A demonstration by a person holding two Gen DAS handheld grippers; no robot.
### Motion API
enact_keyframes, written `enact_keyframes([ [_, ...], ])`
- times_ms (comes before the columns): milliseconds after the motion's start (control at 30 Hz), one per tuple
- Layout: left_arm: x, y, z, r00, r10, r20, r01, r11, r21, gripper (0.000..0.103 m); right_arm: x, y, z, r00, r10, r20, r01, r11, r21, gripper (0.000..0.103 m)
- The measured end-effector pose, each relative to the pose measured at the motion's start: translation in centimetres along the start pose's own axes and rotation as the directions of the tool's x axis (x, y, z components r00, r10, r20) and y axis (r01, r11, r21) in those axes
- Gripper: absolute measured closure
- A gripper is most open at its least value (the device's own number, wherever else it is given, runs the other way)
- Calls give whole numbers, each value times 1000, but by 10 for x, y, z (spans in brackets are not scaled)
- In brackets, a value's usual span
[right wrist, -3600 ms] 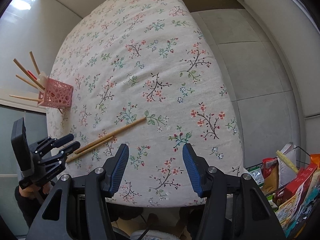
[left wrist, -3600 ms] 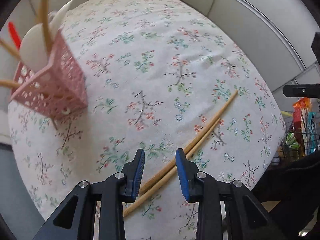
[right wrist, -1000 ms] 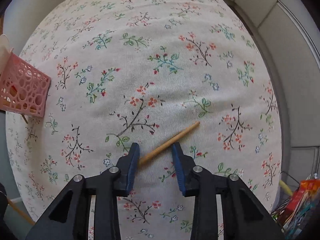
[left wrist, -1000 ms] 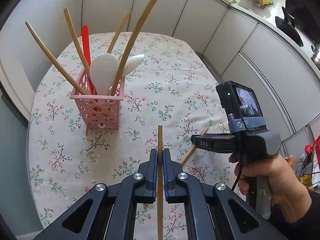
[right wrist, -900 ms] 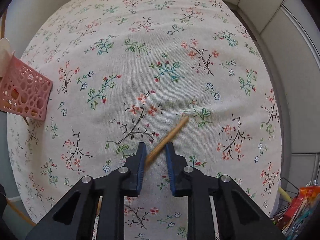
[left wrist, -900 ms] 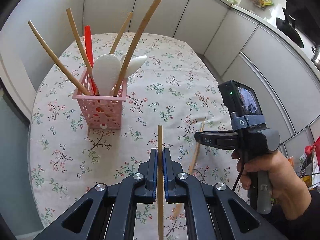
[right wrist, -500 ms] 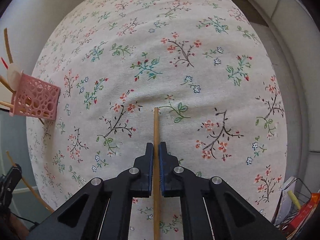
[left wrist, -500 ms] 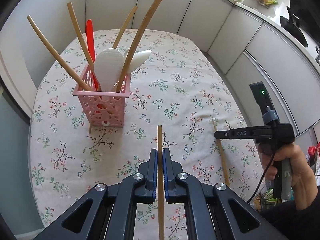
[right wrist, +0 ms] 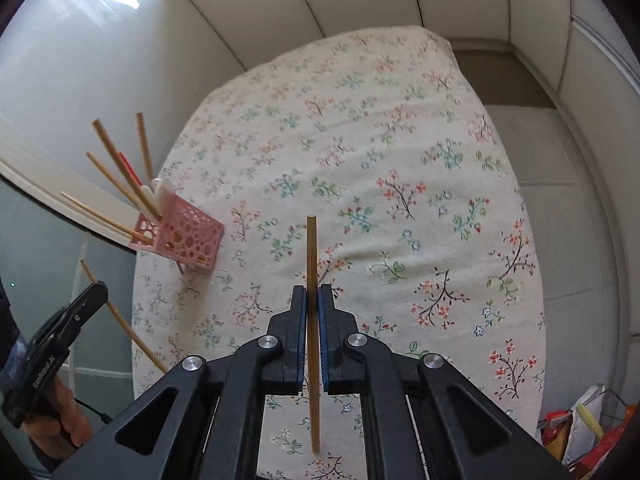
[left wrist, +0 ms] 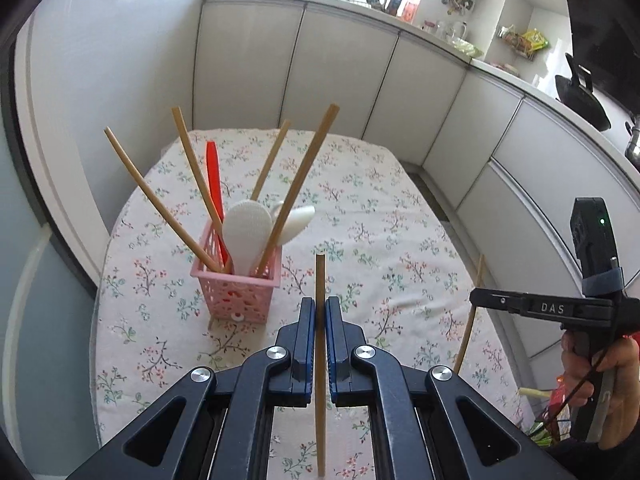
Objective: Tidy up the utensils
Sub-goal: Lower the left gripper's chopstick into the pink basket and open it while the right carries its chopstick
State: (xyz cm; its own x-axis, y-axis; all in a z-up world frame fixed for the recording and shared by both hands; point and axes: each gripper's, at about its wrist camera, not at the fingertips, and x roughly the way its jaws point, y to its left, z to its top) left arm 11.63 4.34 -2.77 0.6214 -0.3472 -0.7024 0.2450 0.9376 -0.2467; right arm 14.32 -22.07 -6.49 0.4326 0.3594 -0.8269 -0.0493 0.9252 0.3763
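Chopsticks of pale, straight-grained bamboo are pinched one in each gripper: the left gripper (left wrist: 320,314) has its blue-padded fingers pressed on a slim stick (left wrist: 320,280) that stands upright between them, and the right gripper (right wrist: 312,304) clamps a matching chopstick (right wrist: 312,248) the same way, both held above the desk (left wrist: 400,240) with its soft, flower-printed cloth. Toward the far left of the desk stands a square pink plastic basket (left wrist: 236,292) with a lattice of round holes. Four more bamboo sticks fan out of it, beside a red utensil (left wrist: 214,184) and smooth white paddle-shaped spoons (left wrist: 246,232).
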Motion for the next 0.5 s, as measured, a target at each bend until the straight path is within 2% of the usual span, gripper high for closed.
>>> enact_keyframes([
  [100, -17, 0, 9, 996, 17, 84, -17, 1000, -2, 98, -15, 15, 1, 998, 29, 55, -27, 999, -30, 97],
  [200, -35, 0, 18, 982, 43, 182, -41, 999, -16, 98, -27, 22, 3, 994, 44, 100, -40, 998, -46, 98],
  [267, -49, -1, 24, 961, 94, 260, -90, 996, -27, 98, -31, 24, 7, 991, 60, 116, -55, 997, -45, 98],
  [333, -62, -2, 30, 932, 132, 337, -121, 991, -53, 98, -33, 27, 10, 989, 66, 129, -60, 997, -48, 98],
  [500, -86, -5, 39, 860, 167, 482, -137, 986, -97, 98, -32, 28, 17, 987, 83, 136, -77, 996, -47, 98],
])
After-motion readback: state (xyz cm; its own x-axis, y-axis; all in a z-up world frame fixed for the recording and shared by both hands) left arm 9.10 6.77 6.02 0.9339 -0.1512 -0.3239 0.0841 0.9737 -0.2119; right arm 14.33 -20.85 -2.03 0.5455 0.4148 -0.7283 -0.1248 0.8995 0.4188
